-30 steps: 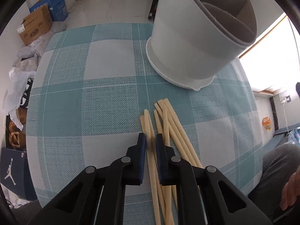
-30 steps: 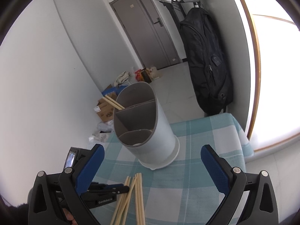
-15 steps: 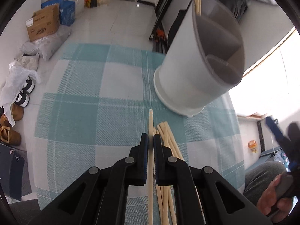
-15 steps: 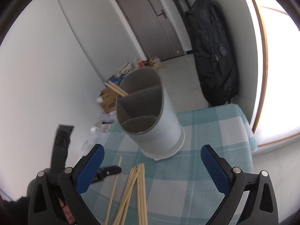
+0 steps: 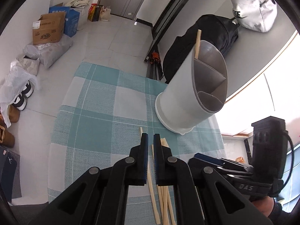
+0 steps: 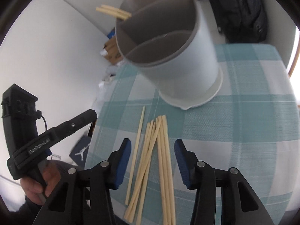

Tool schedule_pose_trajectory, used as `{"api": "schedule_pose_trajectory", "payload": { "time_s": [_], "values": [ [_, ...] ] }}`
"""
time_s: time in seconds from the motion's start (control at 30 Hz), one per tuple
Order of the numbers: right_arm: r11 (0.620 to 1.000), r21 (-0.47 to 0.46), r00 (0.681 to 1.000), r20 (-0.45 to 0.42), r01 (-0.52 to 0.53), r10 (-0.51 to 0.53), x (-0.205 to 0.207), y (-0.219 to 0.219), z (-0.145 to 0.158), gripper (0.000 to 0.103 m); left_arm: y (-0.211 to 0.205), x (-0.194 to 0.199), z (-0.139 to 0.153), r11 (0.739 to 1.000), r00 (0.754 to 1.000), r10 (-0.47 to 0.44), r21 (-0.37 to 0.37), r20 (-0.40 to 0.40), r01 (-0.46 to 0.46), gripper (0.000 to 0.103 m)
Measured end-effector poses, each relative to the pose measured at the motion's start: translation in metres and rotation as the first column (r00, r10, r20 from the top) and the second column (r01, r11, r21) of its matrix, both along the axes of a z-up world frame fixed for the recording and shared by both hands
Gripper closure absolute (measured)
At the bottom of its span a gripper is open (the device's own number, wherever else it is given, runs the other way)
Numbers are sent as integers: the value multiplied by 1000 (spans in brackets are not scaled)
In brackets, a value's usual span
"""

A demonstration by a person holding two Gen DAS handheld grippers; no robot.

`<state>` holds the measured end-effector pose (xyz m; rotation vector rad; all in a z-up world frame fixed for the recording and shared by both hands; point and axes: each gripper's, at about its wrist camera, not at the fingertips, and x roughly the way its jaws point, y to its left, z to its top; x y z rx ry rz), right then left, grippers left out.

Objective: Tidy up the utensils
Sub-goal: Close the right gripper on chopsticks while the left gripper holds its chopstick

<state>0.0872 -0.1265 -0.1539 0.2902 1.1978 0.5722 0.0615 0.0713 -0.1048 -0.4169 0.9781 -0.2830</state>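
Pale wooden chopsticks (image 6: 159, 159) lie loose in a fan on the checked tabletop (image 6: 243, 131), a single stick (image 6: 137, 150) just beside them. All lie near the divided holder (image 6: 178, 65), whose far compartment already holds a pair (image 6: 112, 12). The right gripper (image 6: 151, 161) hangs with jaws released wide, straddling the whole fan. Closing here would likely bunch several crossed sticks, and one could pivot out or skid off the near edge. The left gripper (image 5: 151, 150) is raised at the side, jaws clenched almost together on nothing; it may crowd the approach.
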Motion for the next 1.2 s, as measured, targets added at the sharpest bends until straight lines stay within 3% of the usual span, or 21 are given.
{"api": "schedule_pose_trajectory", "payload": {
  "time_s": [0.13,0.23,0.4,0.47,0.57,0.7,0.83,1.0,1.1,1.2],
  "values": [
    [996,-86,997,-70,-12,6,14,22,-16,59,8,2,0,999,999,31,-13,-27,-31,102],
    [988,-152,996,-94,-14,0,22,36,-22,68,13,4,-2,999,998,38,-8,-58,-38,101],
    [946,-320,998,-65,-44,24,18,65,-20,74,25,1,-2,997,996,68,-27,-64,-70,90],
    [916,-397,999,-36,-52,41,16,75,-19,83,30,1,-1,996,995,84,-27,-60,-86,85],
    [902,-430,999,-17,-41,38,15,80,-18,87,36,1,-1,994,993,101,-30,-56,-102,85],
    [922,-388,1000,30,17,-6,9,74,-9,98,42,3,-6,992,990,117,-41,-78,-120,85],
    [946,-317,996,78,70,-47,8,55,3,98,40,4,-12,994,989,109,-6,-95,-110,85],
    [980,-134,987,76,149,-140,0,12,17,98,25,8,-23,998,987,64,21,-144,-62,85],
    [981,-50,977,108,188,-182,-8,-13,29,98,10,11,-26,999,986,27,42,-165,-20,84],
    [977,7,969,130,211,-210,-16,-33,37,98,-7,16,-28,997,984,-11,76,-178,25,73]
  ]
}}
